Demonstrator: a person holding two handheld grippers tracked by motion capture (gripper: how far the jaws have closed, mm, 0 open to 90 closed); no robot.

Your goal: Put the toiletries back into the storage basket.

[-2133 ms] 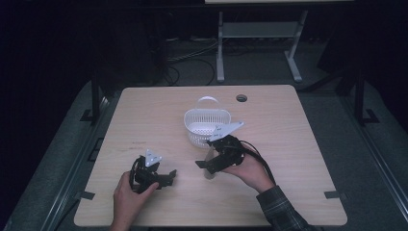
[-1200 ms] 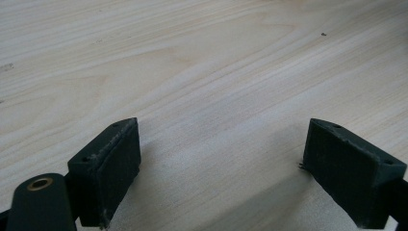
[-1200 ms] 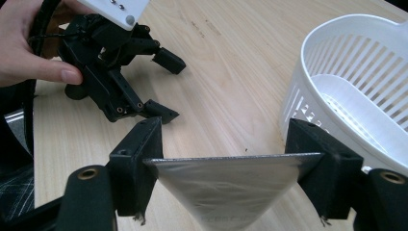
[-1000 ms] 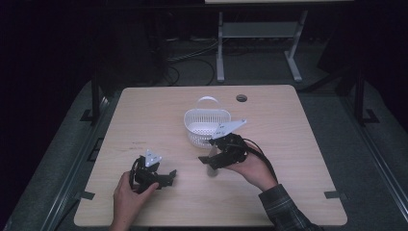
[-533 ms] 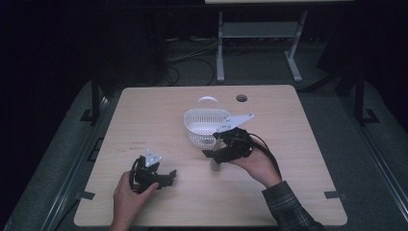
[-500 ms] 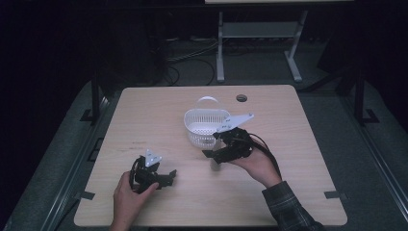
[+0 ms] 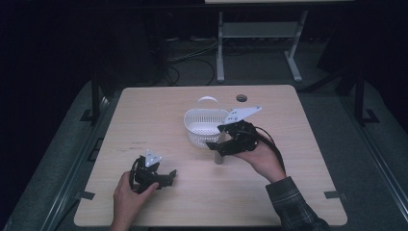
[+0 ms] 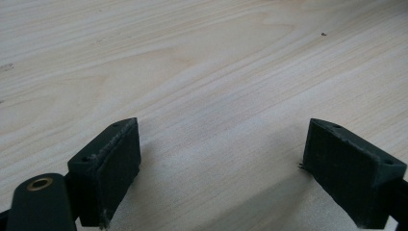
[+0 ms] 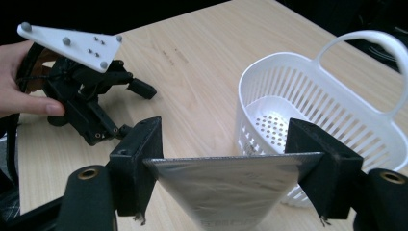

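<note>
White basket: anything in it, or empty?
Empty as far as it shows. The right gripper view shows the white basket with a bare perforated floor; the silver pouch is clamped in the right tool, outside the basket.

table (image 7: 308, 192): pale matt wood grain | basket (image 9: 308, 96): glossy white slotted plastic | can (image 9: 231, 187): dull grey metal
</note>
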